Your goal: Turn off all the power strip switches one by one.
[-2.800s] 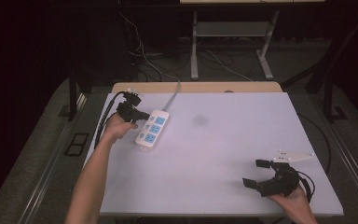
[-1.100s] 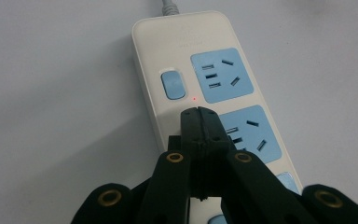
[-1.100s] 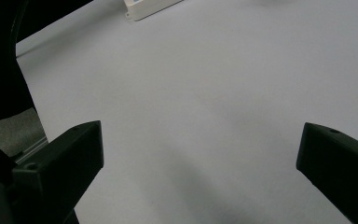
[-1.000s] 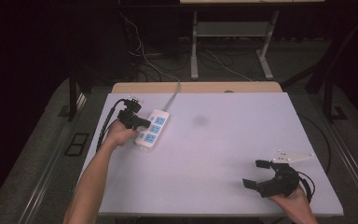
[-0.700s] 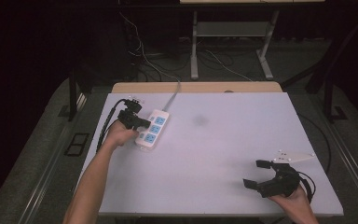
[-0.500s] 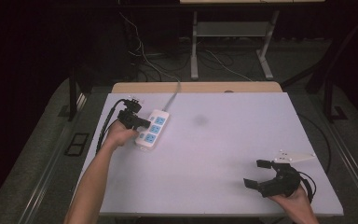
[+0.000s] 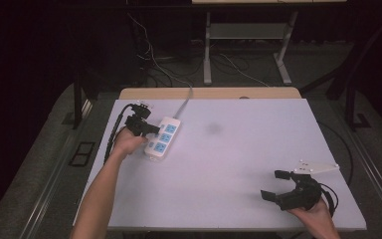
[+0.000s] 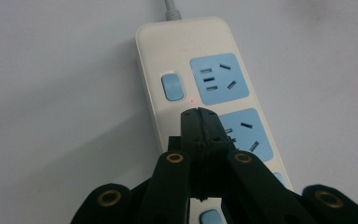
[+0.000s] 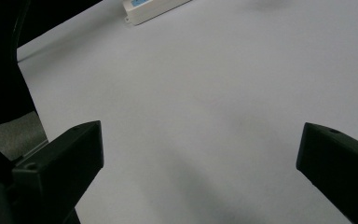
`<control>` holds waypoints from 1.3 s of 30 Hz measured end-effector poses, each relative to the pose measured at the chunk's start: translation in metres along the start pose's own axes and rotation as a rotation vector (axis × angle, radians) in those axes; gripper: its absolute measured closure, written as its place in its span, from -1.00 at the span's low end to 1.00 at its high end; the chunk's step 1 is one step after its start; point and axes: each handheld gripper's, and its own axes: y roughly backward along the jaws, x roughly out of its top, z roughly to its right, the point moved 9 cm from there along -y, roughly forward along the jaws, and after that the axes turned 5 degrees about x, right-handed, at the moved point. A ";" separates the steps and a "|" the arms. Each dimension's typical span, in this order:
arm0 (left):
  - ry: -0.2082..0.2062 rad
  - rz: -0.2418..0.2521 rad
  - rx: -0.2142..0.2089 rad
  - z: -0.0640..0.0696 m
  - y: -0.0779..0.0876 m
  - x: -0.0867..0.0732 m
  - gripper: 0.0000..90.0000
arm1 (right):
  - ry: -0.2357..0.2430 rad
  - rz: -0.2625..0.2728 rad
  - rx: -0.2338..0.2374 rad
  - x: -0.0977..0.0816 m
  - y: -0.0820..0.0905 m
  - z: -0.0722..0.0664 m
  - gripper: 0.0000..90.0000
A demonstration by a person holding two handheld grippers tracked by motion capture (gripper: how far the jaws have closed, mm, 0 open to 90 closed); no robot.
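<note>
Nothing shifted since earlier frames | left gripper jaws pressed together, tip poised over power strip upper left, likely to poke its switch | right gripper gaping, parked lower right

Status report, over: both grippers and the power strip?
Left gripper jaws shut, tips over the power strip by its lit blue switch. Right gripper jaws open, empty, near table corner. Nothing in the way.

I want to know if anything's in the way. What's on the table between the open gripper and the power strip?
Nothing. In the high view, bare white table stretches from the right gripper to the power strip.
</note>
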 end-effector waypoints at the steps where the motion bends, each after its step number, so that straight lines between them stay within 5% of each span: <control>1: 0.006 0.009 -0.001 -0.001 0.002 0.002 0.99 | 0.001 0.000 0.000 0.000 0.000 0.000 -0.99; 13: 0.003 0.044 0.013 -0.008 0.019 0.025 0.99 | -0.004 -0.006 0.002 -0.001 -0.001 -0.001 -0.99; 39: 0.017 0.027 0.018 -0.013 -0.013 0.026 0.98 | -0.004 -0.009 0.006 -0.001 -0.002 0.001 -0.99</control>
